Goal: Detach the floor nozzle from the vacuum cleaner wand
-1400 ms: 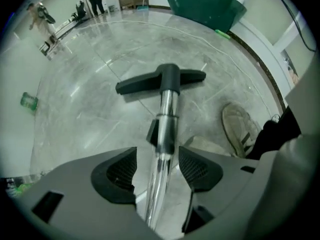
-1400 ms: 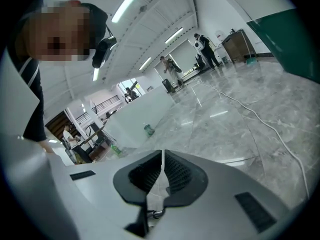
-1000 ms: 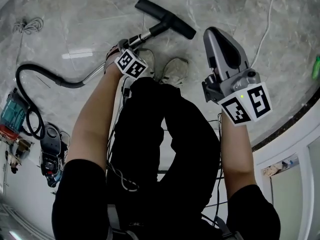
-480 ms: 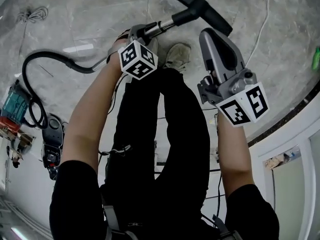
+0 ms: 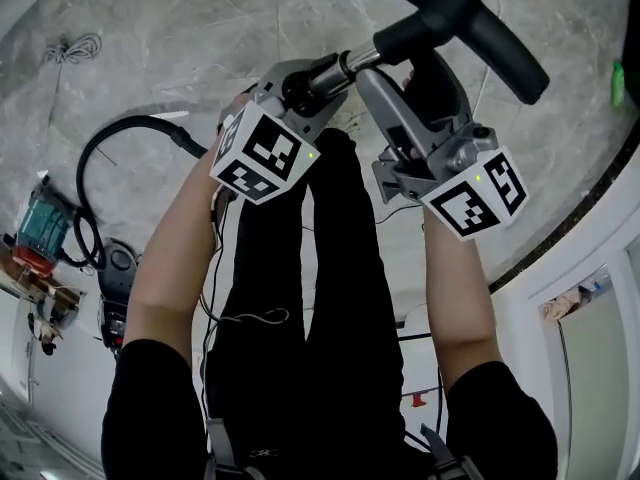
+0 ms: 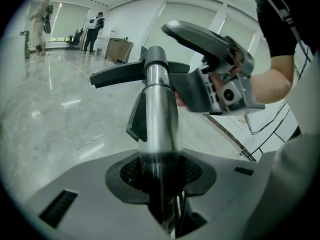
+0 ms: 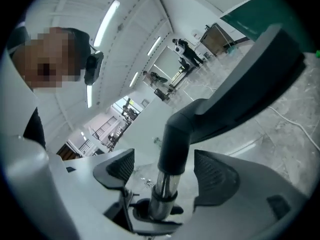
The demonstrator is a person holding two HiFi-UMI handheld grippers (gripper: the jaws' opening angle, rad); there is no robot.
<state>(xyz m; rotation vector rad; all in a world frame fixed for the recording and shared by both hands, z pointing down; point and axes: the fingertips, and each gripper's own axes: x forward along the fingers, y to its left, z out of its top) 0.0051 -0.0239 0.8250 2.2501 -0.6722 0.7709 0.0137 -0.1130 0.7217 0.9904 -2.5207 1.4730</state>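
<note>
My left gripper [image 6: 160, 170] has its fingers [image 6: 125, 173] clamped tight on the shiny metal wand [image 6: 160, 109], which runs straight out from between them. At the far end of the wand is the black floor nozzle [image 5: 480, 28]. It is joined to the wand and held up off the grey marble floor [image 5: 150, 28], at the top right of the head view. My right gripper [image 7: 166, 170] comes in from the other side. Its fingers [image 7: 216, 171] are opening and stand wide. The spot where the nozzle's black neck meets the wand lies between them, and neither finger touches it. A black hose [image 5: 92, 145] curves away over the floor on my left.
</note>
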